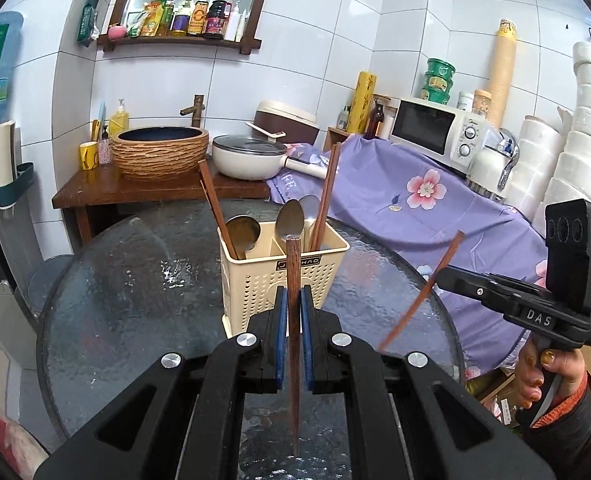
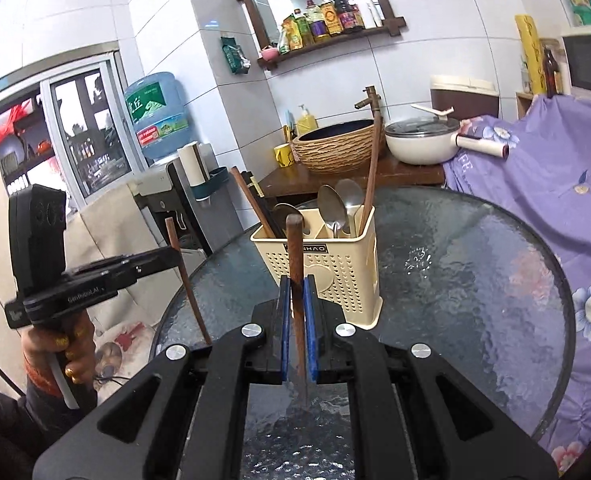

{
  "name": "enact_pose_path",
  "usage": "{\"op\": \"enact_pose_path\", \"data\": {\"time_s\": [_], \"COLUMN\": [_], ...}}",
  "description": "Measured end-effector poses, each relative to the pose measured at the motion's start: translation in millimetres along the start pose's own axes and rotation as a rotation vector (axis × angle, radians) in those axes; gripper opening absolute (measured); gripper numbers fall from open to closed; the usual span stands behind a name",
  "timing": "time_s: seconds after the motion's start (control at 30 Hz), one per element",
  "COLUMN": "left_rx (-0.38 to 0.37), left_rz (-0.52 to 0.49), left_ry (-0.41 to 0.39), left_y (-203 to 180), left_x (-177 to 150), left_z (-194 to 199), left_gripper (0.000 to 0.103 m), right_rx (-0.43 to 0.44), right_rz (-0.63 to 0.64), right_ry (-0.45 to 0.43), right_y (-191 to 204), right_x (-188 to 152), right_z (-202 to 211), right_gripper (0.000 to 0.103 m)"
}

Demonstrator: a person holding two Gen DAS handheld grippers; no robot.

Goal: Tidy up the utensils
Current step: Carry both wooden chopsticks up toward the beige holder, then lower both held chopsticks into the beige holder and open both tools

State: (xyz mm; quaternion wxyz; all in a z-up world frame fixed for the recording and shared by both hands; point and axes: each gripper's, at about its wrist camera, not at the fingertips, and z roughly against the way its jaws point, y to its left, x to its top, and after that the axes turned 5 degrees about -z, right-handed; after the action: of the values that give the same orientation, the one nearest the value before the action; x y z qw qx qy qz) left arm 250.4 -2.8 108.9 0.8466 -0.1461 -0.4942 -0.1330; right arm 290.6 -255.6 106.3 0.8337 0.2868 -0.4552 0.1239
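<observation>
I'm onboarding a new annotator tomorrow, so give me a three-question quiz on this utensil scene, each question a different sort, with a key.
1. True or false: both the left gripper and the right gripper have their jaws shut on a wooden chopstick.
2. Multiple choice: the beige utensil holder stands on
A. the wooden counter
B. the round glass table
C. the purple floral cloth
3. Fill in: besides chopsticks, the holder contains metal ____.

Key: 1 true; 2 B; 3 spoons.
</observation>
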Motion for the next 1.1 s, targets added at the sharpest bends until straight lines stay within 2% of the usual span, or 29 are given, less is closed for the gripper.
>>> {"op": "enact_pose_path", "data": {"time_s": [0.43, 0.7, 0.83, 1.0, 1.1], "left_rx": [-0.015, -0.045, -0.055, -0.067, -0.024], "left_rz": [-0.031, -0.045, -0.040, -0.027, -0.025], "left_ry": [-0.015, -0.035, -0.048, -0.077, -0.118], "left_y": [-2, -3, 0, 8, 13], "left_x": [13, 39, 65, 111, 141], "left_z": [9, 15, 16, 21, 26], "left_gripper": [0.007, 0.007, 0.007, 0.007, 0.007], "right_rx": [-0.017, -0.023, -0.014, -0.008, -0.020], "right_rz": [0.060, 0.114, 0.145, 0.145, 0.152], "right_ry": [0.002, 0.000, -0.018, -0.036, -0.064], "right_y": [16, 33, 45, 56, 62], "right_x": [15, 37, 63, 113, 143], "right_z": [4, 4, 5, 4, 4], "right_gripper": [0.007, 0.007, 0.007, 0.007, 0.007]}}
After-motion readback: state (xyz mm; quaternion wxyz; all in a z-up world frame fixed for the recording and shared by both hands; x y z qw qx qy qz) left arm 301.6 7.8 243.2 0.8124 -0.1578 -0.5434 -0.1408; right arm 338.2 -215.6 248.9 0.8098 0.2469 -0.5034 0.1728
